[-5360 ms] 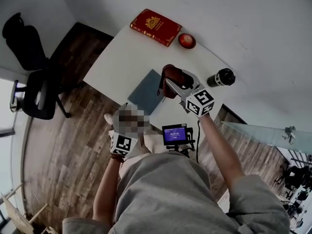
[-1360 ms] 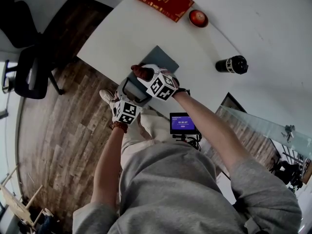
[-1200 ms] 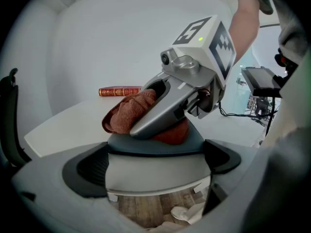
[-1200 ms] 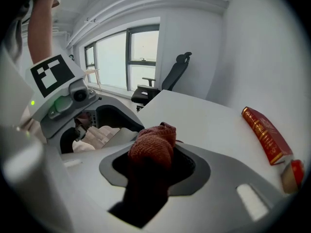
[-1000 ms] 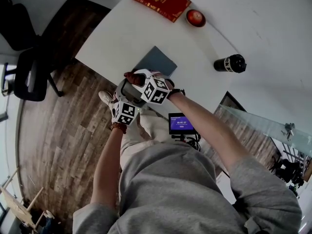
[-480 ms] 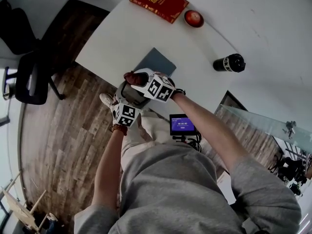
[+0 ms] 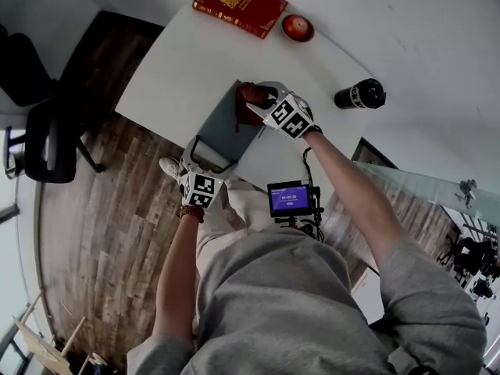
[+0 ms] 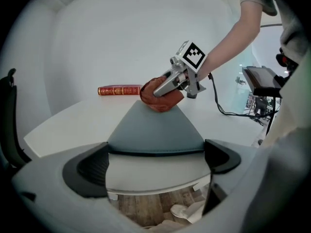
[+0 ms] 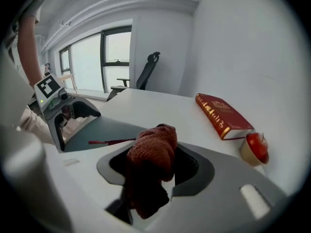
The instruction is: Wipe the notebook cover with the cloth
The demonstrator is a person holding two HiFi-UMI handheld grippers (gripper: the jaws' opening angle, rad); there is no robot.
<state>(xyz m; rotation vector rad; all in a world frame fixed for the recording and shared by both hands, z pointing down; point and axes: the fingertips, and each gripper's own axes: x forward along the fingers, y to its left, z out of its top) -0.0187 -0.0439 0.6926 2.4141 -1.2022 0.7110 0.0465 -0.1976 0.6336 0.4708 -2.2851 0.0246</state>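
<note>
Notebook (image 8: pixel 155 130) braced between wide left fingers (image 8: pixel 87 171); cloth (image 9: pixel 153 152) in right fingers (image 9: pixel 194 168), just loosening; apple (image 9: pixel 256 146) in dish (image 9: pixel 245 156).

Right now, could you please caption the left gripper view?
Left gripper brackets the notebook's near edge, a cloth at its far end.

Left gripper (image 8: pixel 156 161) clamped on grey notebook (image 8: pixel 155 130), rust cloth (image 8: pixel 158 98) at far end

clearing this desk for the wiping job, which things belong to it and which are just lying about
In the job: notebook, cloth.
Lying about: book, apple, flask, chair.
</note>
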